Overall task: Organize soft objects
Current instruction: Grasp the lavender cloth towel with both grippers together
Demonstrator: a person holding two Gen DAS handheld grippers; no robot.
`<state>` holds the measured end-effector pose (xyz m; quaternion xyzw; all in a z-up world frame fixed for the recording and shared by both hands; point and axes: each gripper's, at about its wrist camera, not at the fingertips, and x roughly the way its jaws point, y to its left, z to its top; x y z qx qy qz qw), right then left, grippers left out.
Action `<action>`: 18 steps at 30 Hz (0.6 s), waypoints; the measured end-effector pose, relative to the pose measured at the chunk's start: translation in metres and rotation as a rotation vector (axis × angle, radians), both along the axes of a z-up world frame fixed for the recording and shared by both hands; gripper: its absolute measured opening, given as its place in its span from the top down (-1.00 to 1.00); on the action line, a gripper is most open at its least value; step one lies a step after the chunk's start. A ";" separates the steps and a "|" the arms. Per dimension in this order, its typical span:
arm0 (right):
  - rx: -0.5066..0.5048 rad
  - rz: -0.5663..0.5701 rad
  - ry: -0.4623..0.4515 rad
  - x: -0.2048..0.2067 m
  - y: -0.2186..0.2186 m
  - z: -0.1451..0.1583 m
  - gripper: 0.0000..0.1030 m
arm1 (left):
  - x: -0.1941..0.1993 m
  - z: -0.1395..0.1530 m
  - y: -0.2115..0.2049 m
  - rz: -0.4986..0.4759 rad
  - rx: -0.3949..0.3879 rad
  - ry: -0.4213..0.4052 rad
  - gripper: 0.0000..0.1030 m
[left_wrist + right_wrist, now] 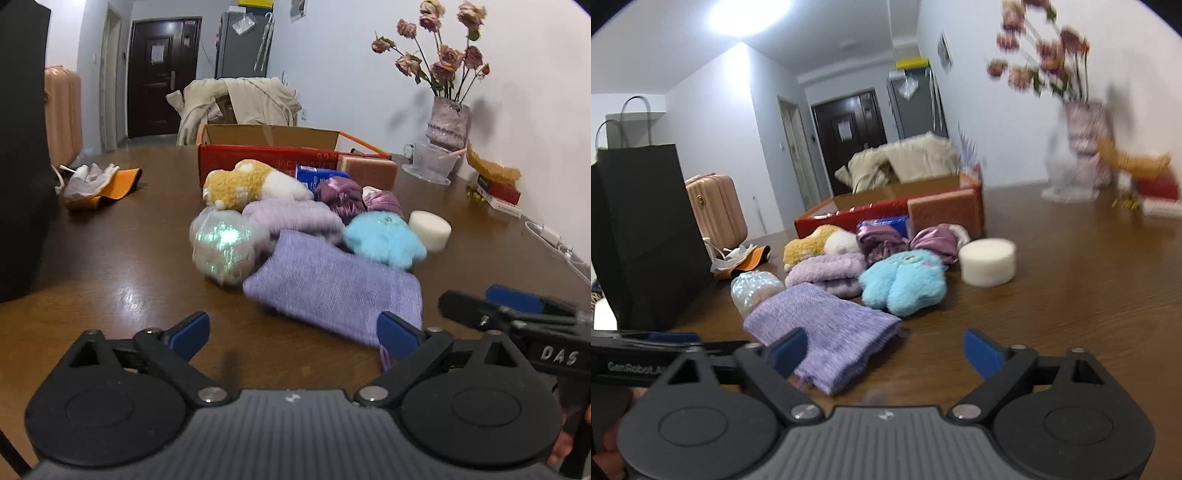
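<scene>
Left claw [293, 328] spread, empty; right claw [886, 349] likewise (lilac knit cloth [332, 288] just ahead).

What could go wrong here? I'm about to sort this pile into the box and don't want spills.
The soft things are heaped touching each other: lifting the lilac knit cloth could drag the shiny bag or blue plush along. The white sponge sits loose and might get knocked away. Both tongs, left and right, are open close together and could collide.
</scene>
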<state>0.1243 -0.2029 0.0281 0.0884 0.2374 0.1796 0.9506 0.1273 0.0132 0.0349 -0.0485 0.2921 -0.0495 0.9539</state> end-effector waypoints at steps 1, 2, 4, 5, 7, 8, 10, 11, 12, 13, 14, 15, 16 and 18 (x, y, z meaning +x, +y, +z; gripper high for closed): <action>0.016 0.009 0.026 0.009 0.002 0.001 -0.64 | 0.007 0.000 0.004 -0.011 -0.011 -0.013 -0.75; 0.023 0.015 0.052 0.017 0.005 0.001 -0.63 | 0.016 -0.001 0.006 -0.011 -0.009 -0.010 -0.56; 0.017 0.040 0.084 0.033 0.015 0.001 -0.55 | 0.031 -0.004 0.011 0.007 -0.012 -0.001 -0.36; 0.012 0.048 0.094 0.040 0.019 0.000 -0.50 | 0.037 -0.005 0.012 0.006 -0.025 0.008 -0.20; -0.019 0.064 0.124 0.055 0.028 -0.003 -0.26 | 0.044 -0.006 0.014 -0.006 -0.069 0.020 0.20; -0.033 0.074 0.138 0.060 0.031 -0.005 -0.21 | 0.046 -0.007 0.012 -0.013 -0.087 0.032 0.36; -0.063 0.079 0.150 0.069 0.032 -0.008 -0.04 | 0.046 -0.010 0.007 -0.023 -0.111 0.061 0.52; -0.073 0.077 0.154 0.073 0.031 -0.008 -0.02 | 0.044 -0.011 0.003 -0.028 -0.115 0.068 0.56; -0.083 0.081 0.166 0.076 0.030 -0.009 -0.02 | 0.040 -0.012 0.000 -0.035 -0.119 0.067 0.60; -0.091 0.087 0.166 0.077 0.027 -0.008 0.03 | 0.035 -0.013 -0.004 -0.038 -0.126 0.068 0.63; -0.096 0.088 0.168 0.078 0.025 -0.008 0.09 | 0.032 -0.013 -0.006 -0.043 -0.137 0.071 0.64; -0.098 0.092 0.171 0.078 0.022 -0.008 0.29 | 0.029 -0.014 -0.008 -0.049 -0.146 0.070 0.64; -0.110 0.092 0.167 0.077 0.021 -0.008 0.54 | 0.028 -0.015 -0.010 -0.049 -0.143 0.068 0.65; -0.126 0.099 0.158 0.074 0.018 -0.009 0.76 | 0.027 -0.013 -0.014 -0.051 -0.138 0.063 0.80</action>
